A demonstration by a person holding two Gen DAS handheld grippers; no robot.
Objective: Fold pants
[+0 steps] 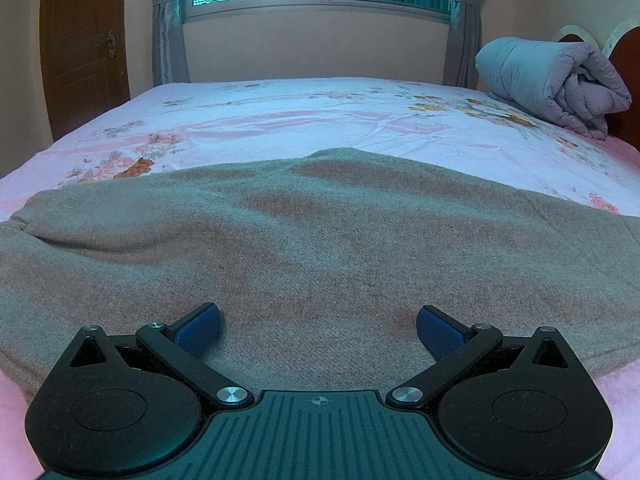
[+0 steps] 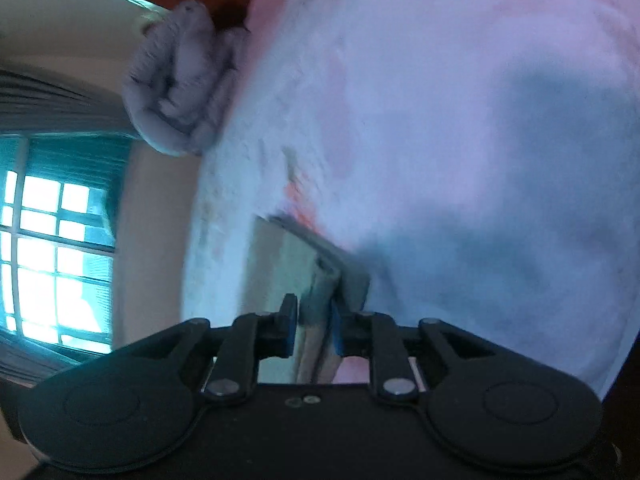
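Meanwhile left tongs [image 1: 318,330] gape wide over the pants [image 1: 304,240], right tongs [image 2: 314,322] pinching a pants edge above the bed [image 2: 480,120]

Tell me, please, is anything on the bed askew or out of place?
Nothing is damaged or spilled. The pants lie mostly flat on the sheet, with soft ripples and a bunched edge at the far left. The left gripper is open over them; the right gripper pinches a fabric edge. A rolled quilt sits by the headboard.
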